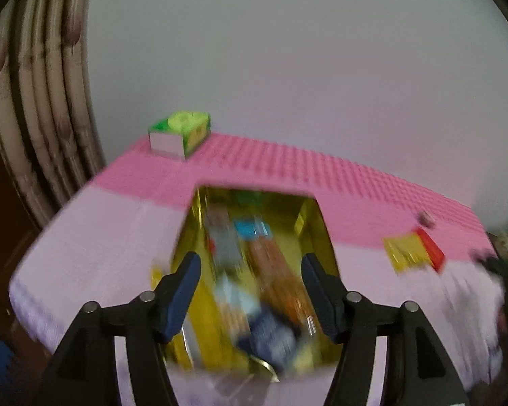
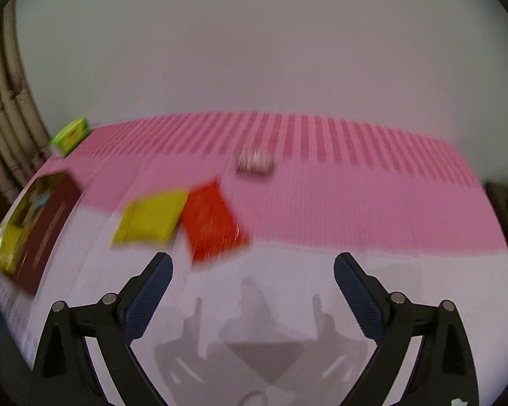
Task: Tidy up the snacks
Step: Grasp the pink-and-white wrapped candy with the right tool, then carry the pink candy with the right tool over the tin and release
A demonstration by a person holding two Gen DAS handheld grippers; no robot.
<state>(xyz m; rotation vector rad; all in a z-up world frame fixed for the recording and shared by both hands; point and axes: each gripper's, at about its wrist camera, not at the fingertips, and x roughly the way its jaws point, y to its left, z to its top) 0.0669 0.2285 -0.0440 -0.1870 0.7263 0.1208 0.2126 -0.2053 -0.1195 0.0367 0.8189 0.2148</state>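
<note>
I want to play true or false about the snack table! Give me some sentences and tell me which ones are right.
1. The gold box has snacks inside. True.
2. The left gripper is squeezing a snack. False: it is open, with nothing between its pads.
3. The yellow packet and red packet lie side by side on the table. True.
4. The green box sits inside the gold box. False: it stands apart, at the far corner.
5. The right gripper holds the red packet. False: it is open and empty.
</note>
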